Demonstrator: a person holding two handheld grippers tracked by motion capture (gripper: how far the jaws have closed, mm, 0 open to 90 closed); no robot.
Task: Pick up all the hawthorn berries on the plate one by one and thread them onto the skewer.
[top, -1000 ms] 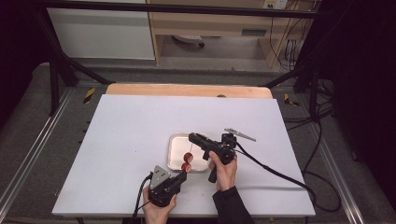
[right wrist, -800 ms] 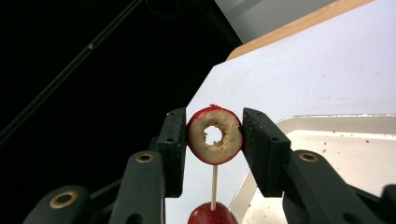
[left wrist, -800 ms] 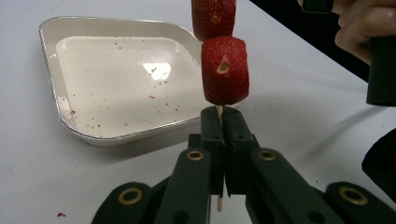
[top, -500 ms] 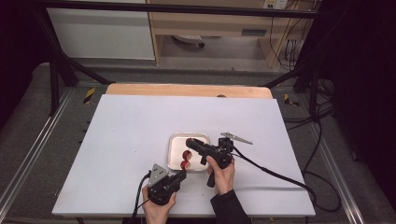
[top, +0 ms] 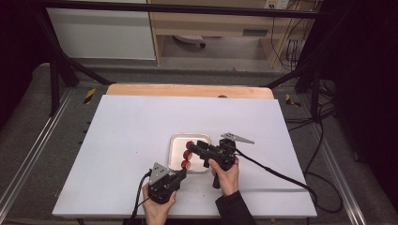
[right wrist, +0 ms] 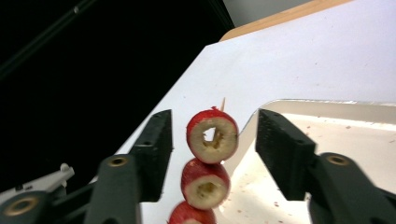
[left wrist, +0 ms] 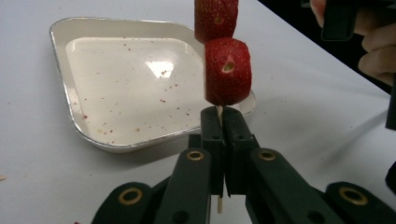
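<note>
The big white table (top: 141,140) is carrying a small white tray (top: 177,150) in the middle of the high view, and just at the tray's lower right edge the left gripper (left wrist: 223,122) is pinching a thin stick (left wrist: 219,204) that is holding red fruit rings (right wrist: 212,135) up over the tray. To do this well, the left gripper should be gripping the stick tight and steady while the right gripper (right wrist: 212,140) is pulling straight back without bumping the top ring. Since the earlier frame, the right gripper's jaws have just been opening, and now they are standing spread on both sides of the top ring without touching it.

left gripper (left wrist: 223,122): fingers clamped | right gripper (right wrist: 212,144): fingers just spreading, apart
</note>
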